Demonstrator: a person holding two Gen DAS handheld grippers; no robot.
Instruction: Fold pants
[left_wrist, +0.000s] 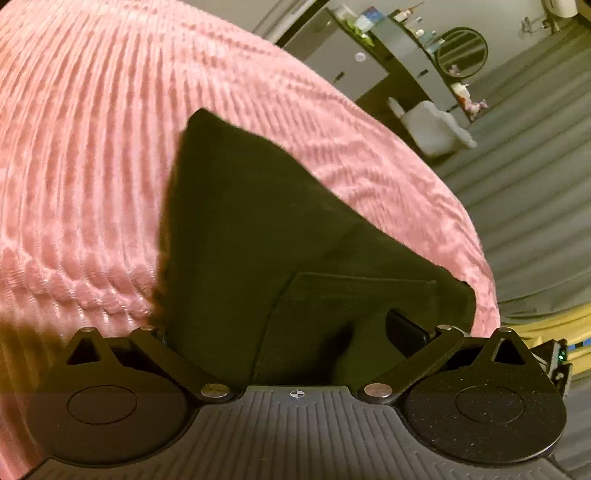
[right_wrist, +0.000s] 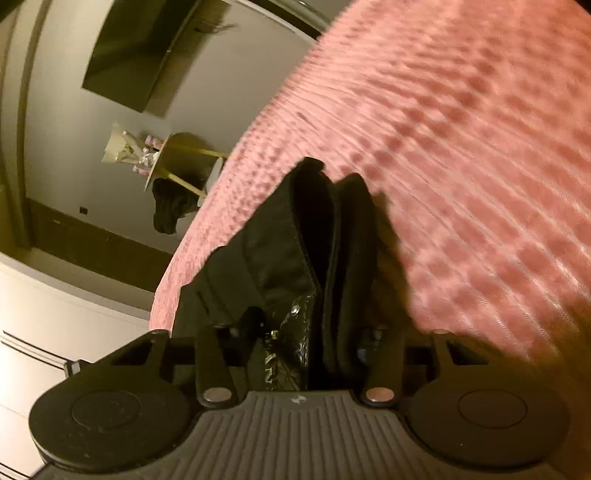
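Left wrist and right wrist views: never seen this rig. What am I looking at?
No robot arm here: a person carries a two-finger gripper in each hand, and a fisheye camera on each looks forward along its fingers.

The left wrist view shows the left gripper with black fabric pants draped between its widely spread fingers; a grip cannot be confirmed. The pants lie on a pink ribbed bedspread.

The right wrist view shows the right gripper with bunched layers of the same pants between its fingers, apparently clamped. The picture is blurred.
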